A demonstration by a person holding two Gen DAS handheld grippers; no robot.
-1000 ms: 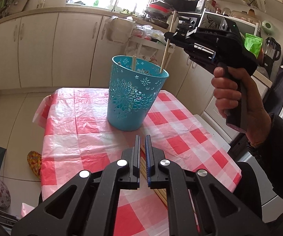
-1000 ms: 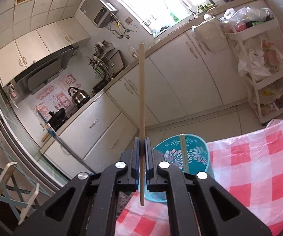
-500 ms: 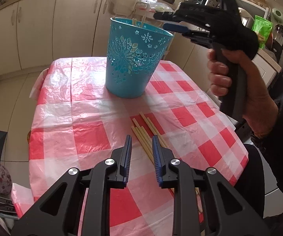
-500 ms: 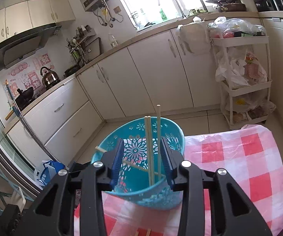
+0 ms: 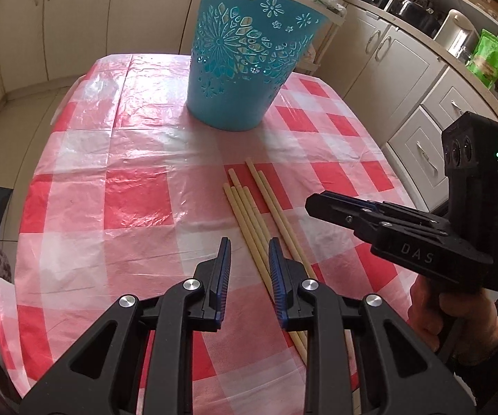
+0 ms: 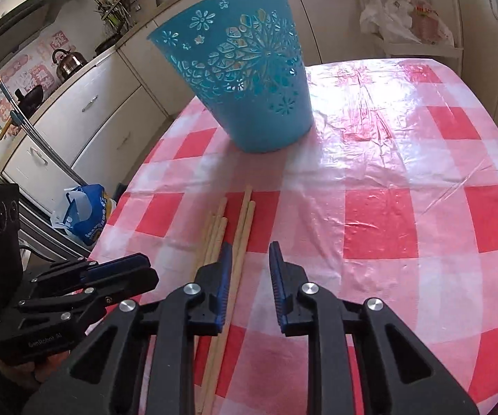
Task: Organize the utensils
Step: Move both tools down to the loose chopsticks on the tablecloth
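Checked desk (image 5: 138, 204), both your tools hovering low.
Left tool (image 5: 249, 266) gaped over chopsticks (image 5: 249, 221); right tool (image 6: 249, 269), narrowing, held nothing; bin (image 5: 245, 62) ahead.

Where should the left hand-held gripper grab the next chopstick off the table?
Take one of the chopsticks mid-shaft, coming from above with the jaws across its length. They lie flat and side by side on the tablecloth, so pick an outer stick. The left hand-held gripper is open above them.

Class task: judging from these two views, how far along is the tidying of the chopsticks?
Done: pale sticks show through the blue basket cut-outs. In hand: nothing; left gripper and right gripper stand open over the chopsticks. Left: that whole bundle on the table.
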